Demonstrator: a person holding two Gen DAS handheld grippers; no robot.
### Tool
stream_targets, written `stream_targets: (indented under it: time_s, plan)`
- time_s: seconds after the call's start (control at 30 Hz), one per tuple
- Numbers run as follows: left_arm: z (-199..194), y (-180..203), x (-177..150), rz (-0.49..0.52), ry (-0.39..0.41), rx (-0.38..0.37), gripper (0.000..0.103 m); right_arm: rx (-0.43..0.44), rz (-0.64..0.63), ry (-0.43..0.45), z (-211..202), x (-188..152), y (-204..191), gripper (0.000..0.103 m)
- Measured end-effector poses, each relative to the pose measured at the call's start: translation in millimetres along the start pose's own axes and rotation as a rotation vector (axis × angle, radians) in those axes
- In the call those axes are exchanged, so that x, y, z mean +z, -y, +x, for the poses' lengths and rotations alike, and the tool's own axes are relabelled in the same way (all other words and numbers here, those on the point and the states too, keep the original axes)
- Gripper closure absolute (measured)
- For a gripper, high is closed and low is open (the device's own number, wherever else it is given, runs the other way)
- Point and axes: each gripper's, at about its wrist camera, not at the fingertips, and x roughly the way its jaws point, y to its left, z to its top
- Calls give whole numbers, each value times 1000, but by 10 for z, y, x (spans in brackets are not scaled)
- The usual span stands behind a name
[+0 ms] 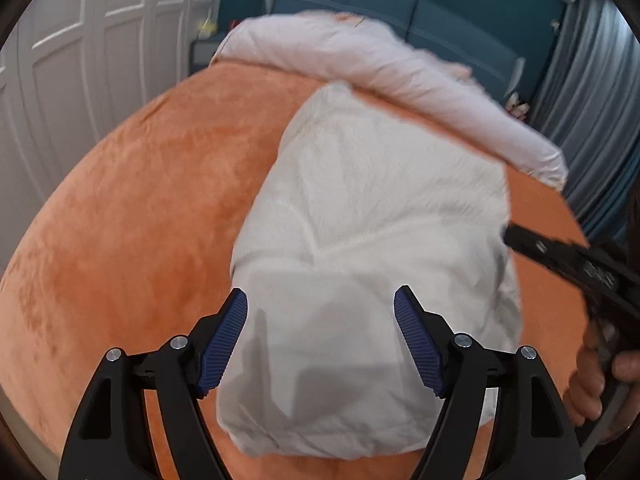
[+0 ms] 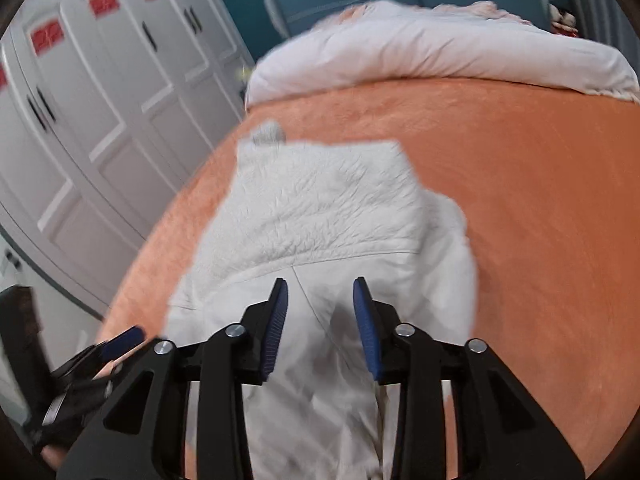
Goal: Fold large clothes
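Left gripper [image 1: 320, 344] hangs with its jaws wide above the near end of the folded white garment [image 1: 368, 216], gripping nothing. Right gripper [image 2: 320, 328] hangs narrower over the same garment, also empty. Bare orange bed cover [image 1: 140, 220] lies open on both sides; a rolled white duvet [image 2: 420, 52] lines the far edge.

The folded garment [image 1: 372, 240] is lying on the bed cover [image 1: 140, 220] right ahead of me. My left gripper [image 1: 320, 340] is hanging over its near end, while my right gripper [image 1: 560, 256] is sitting at three o'clock by its edge. The duvet [image 1: 380, 68] is lying beyond at twelve, the headboard [image 1: 440, 20] standing behind it, the wardrobe [image 1: 100, 40] standing at ten.
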Motion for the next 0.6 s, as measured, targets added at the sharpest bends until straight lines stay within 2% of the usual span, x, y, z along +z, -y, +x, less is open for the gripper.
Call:
stream_targets:
  time_s: [0.07,0.13,0.2,0.23,0.33,0.43,0.53,0.6]
  plan:
    - [92,26,-110,0,-31,24,29,-81,-4,-55,234,-46,85,79]
    - [125,37,-201,7,-42,35,27,-188,68,-112,353,-344,480,80]
    - [108,76,-263,27,-37,40,25,-170,161,-141,381,-448,767,82]
    - [103,84,-280,33,-36,44,25,-172,179,-147,297,-494,823,88]
    - [120,93,-311,38,-40,78,25,-151,134,-98,-24,-511,679,87]
    - [124,67,-317,19,-44,72,25,-99,76,-46,-324,-490,431,86]
    - [112,64,-328,19,-46,79,25,-43,51,-73,-397,-593,310,86]
    - [107,82,-338,20,-46,81,25,-46,42,-101,-347,-724,307,86]
